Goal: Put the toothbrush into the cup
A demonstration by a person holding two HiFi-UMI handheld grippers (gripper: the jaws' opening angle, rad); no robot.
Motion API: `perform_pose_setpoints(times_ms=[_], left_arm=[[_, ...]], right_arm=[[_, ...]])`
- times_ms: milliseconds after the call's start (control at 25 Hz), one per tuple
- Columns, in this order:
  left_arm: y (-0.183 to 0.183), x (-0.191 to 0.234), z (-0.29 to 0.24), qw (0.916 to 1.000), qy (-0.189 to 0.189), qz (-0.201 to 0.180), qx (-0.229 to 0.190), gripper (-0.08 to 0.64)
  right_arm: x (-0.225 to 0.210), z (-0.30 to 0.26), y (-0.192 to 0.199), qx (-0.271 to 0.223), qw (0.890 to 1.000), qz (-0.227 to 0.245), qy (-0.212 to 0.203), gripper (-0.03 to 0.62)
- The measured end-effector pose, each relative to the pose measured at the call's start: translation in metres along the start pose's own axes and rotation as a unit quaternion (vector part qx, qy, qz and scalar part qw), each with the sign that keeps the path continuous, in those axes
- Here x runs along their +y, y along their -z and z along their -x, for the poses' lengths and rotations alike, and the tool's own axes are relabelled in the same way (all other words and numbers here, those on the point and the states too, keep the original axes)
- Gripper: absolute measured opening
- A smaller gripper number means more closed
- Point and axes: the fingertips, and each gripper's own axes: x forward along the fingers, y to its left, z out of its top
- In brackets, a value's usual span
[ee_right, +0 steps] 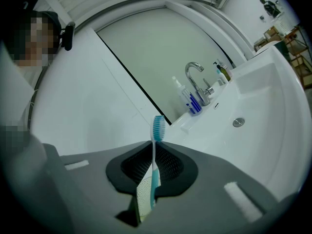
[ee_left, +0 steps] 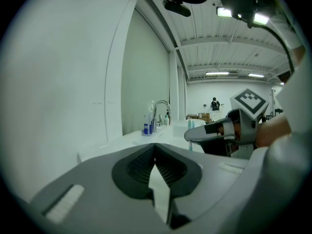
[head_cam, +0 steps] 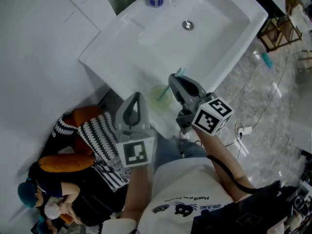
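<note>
Teal and white, the toothbrush (ee_right: pixel 154 175) is clenched by its handle in my right claw (head_cam: pixel 174 78), with the bristles poking out past the tips toward 12 o'clock in the right gripper view. In the head view the handle's tail slants away to about 7 o'clock of that claw and ends over the pale green cup (head_cam: pixel 161 97). The cup stands on the front rim of the white sink (head_cam: pixel 117 57). Whether the tail is already inside the cup's mouth I cannot tell. My left claw (ee_left: pixel 155 149) is pinched together with nothing in it, parked at roughly 7 o'clock of the cup and clear of it.

I judge this to be the insertion itself. To do it well I would tip the brush more upright so the tail points down into the cup. I would then lower it until the tail is well below the rim, and only then let go. The cup looks light and sits near the sink's edge, so a sideways nudge could knock it off. I would come straight down and, if it wobbles, steady it with the left claw.
</note>
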Motion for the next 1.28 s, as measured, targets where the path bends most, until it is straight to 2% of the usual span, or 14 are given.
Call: perform_pose_setpoints(times_ms=[600,1280], left_arm=[[0.002,0.000,0.001,1.0000,-0.003,0.002,0.003,0.002],[0.005,0.002,-0.005,0.9999,-0.003,0.007,0.007,0.000]], right_arm=[[0.006,-0.002,0.006,0.017,0.999,0.044,-0.007,0.020],[0.004,-0.008,0.013,0.034,0.997,0.067,-0.008,0.021]])
